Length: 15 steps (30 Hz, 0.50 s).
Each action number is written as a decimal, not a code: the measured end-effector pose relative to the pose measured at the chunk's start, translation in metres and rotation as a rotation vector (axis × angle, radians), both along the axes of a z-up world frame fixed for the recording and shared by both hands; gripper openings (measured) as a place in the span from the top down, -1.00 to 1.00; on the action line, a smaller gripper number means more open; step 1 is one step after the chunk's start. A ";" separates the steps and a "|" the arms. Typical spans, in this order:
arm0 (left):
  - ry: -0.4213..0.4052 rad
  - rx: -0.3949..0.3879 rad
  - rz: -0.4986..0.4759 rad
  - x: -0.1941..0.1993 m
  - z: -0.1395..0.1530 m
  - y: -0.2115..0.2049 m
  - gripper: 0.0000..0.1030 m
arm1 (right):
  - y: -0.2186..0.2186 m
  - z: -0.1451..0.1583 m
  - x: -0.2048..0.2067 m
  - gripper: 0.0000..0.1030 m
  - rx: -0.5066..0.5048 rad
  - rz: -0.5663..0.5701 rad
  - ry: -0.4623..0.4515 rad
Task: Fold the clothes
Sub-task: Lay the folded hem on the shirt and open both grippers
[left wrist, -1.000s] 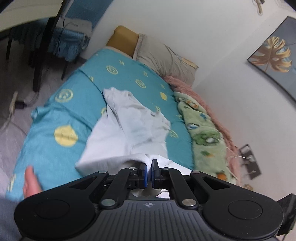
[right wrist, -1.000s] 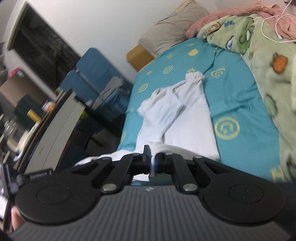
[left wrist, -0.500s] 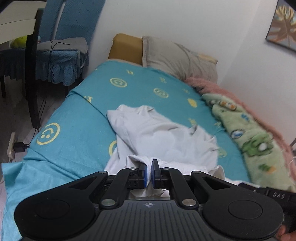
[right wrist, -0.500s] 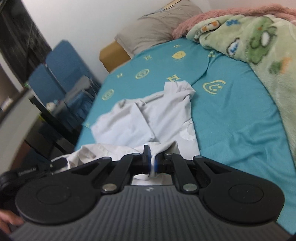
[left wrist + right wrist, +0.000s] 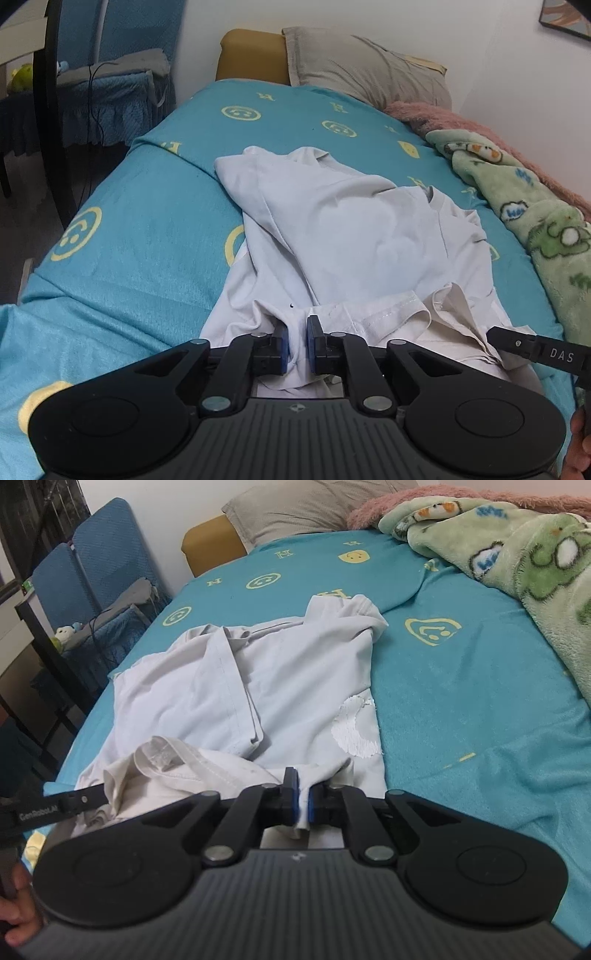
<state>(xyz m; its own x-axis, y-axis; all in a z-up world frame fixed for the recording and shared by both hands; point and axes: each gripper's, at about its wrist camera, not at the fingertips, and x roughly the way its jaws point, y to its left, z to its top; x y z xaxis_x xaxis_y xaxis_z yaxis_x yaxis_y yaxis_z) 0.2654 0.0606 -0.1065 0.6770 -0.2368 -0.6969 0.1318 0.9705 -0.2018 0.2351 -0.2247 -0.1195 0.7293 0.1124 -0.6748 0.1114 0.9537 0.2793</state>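
From the left wrist, the left gripper [image 5: 296, 341] is opening, white T-shirt [image 5: 354, 236] hem loose between its jaws on the teal bedsheet [image 5: 147, 229]; it may spring back.

From the right wrist, the right gripper [image 5: 302, 800] pinches the hem; tugging could skew the fold.

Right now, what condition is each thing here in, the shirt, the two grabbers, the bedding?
White shirt: lying partly folded and rumpled on the bed.
Left gripper: jaws opening, shirt cloth between them.
Right gripper: shut on the shirt's edge.
Green blanket: bunched up beside the shirt.
Grey pillow: at the bed's head.
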 end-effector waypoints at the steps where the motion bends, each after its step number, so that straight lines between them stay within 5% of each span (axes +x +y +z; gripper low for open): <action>1: -0.015 0.006 -0.008 -0.005 0.006 -0.002 0.48 | 0.000 0.004 -0.002 0.78 -0.004 -0.006 -0.001; 2: -0.030 0.013 -0.015 -0.010 0.011 -0.004 0.17 | 0.001 0.009 -0.005 0.75 -0.011 -0.010 -0.010; 3: -0.047 0.021 -0.020 -0.015 0.017 -0.006 -0.11 | 0.002 0.015 -0.010 0.41 -0.020 -0.012 -0.027; 4: -0.072 0.035 -0.015 -0.022 0.024 -0.007 -0.20 | 0.003 0.022 -0.015 -0.19 -0.028 -0.017 -0.049; 6: -0.104 0.041 -0.017 -0.035 0.036 -0.007 -0.40 | 0.004 0.035 -0.031 -0.73 -0.031 -0.036 -0.106; 15: -0.231 0.066 -0.049 -0.113 0.092 -0.007 -0.73 | 0.015 0.083 -0.099 -0.70 -0.083 -0.043 -0.189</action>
